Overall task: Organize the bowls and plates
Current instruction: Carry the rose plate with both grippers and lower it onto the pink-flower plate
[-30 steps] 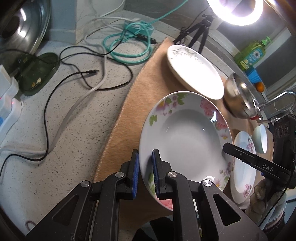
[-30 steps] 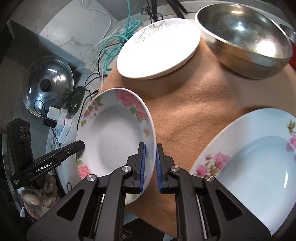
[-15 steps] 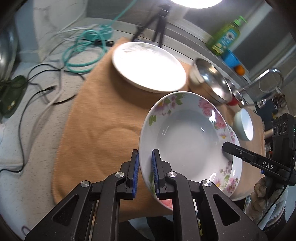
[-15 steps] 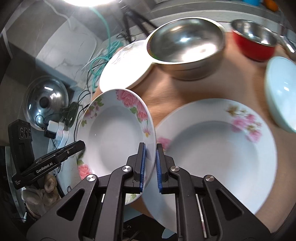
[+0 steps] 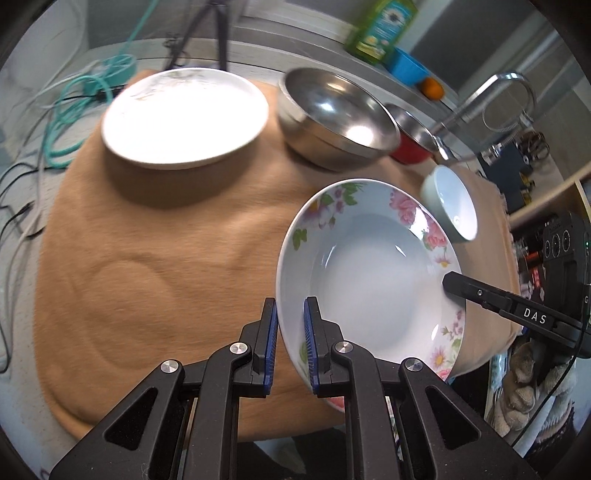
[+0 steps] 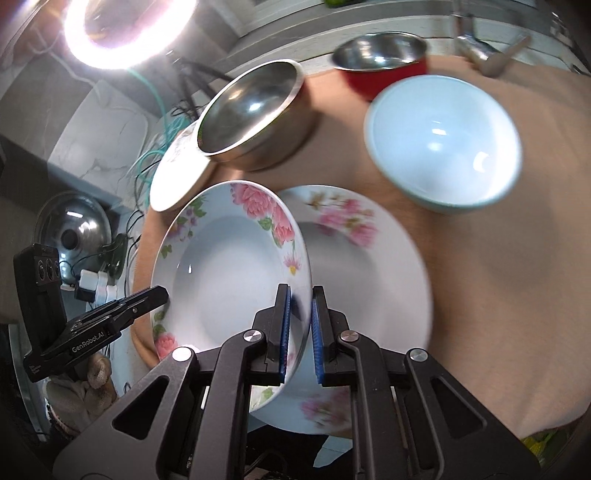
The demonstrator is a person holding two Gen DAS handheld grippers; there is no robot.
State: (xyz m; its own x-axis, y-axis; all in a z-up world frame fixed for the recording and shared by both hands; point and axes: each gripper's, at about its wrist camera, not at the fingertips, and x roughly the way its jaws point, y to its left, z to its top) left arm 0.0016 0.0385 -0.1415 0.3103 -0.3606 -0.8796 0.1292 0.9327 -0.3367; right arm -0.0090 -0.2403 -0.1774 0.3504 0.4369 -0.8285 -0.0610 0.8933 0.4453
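Both grippers hold one floral deep plate (image 5: 373,273) by opposite rims, above the tan mat. My left gripper (image 5: 290,345) is shut on its near-left rim. My right gripper (image 6: 300,328) is shut on its right rim; the plate shows in the right wrist view (image 6: 229,273). Under and right of it a second floral plate (image 6: 362,266) lies on the mat. A white plate (image 5: 184,114), a large steel bowl (image 5: 336,118), a red bowl (image 5: 412,138) and a pale blue bowl (image 6: 443,147) stand behind.
The tan mat (image 5: 155,240) covers the counter. Teal and black cables (image 5: 59,122) lie at the left. A dish soap bottle (image 5: 384,29), a faucet (image 5: 491,96) and a steel pot lid (image 6: 72,229) are around the edges. A ring light (image 6: 125,29) glares.
Both grippers have carried the held floral plate to the right, from the mat's left edge to over the second floral plate. Their grip has not changed.
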